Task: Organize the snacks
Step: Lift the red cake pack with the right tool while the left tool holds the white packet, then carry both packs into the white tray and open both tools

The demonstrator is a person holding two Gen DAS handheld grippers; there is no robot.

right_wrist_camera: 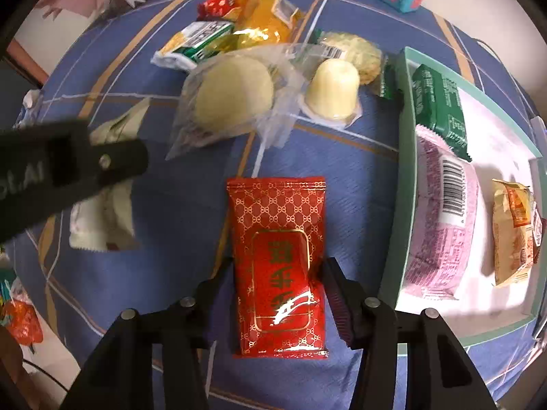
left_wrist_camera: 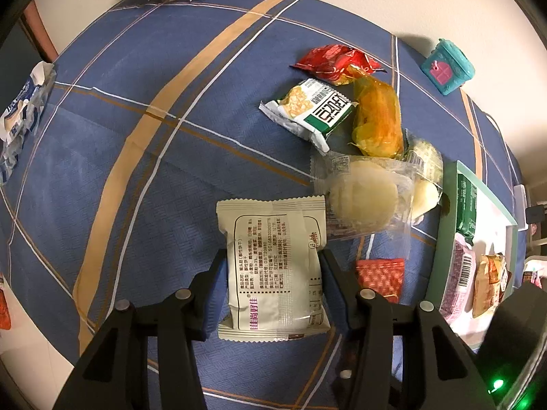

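Note:
My left gripper point(left_wrist_camera: 273, 256) points down at the blue checked tablecloth and is shut on a cream snack packet point(left_wrist_camera: 273, 266), pads pressing both long sides. In the right wrist view its black body point(right_wrist_camera: 68, 167) shows at the left above that cream packet point(right_wrist_camera: 102, 218). My right gripper point(right_wrist_camera: 278, 266) is shut on a red gold-patterned packet point(right_wrist_camera: 277, 259), which is pinched in at the waist. Just right of it stands a green-rimmed tray point(right_wrist_camera: 400, 171) with a white floor, holding a green packet point(right_wrist_camera: 441, 109), a pink barcoded packet point(right_wrist_camera: 441, 225) and an orange packet point(right_wrist_camera: 512, 232).
A pile of loose snacks lies beyond both grippers: a clear-wrapped round pastry point(right_wrist_camera: 232, 95), a jelly cup point(right_wrist_camera: 335, 89), a green-white packet point(left_wrist_camera: 311, 109), an orange packet point(left_wrist_camera: 376, 116) and a red packet point(left_wrist_camera: 335, 59). A teal box point(left_wrist_camera: 448, 66) stands far right; a blue-white packet point(left_wrist_camera: 20, 119) lies at the left edge.

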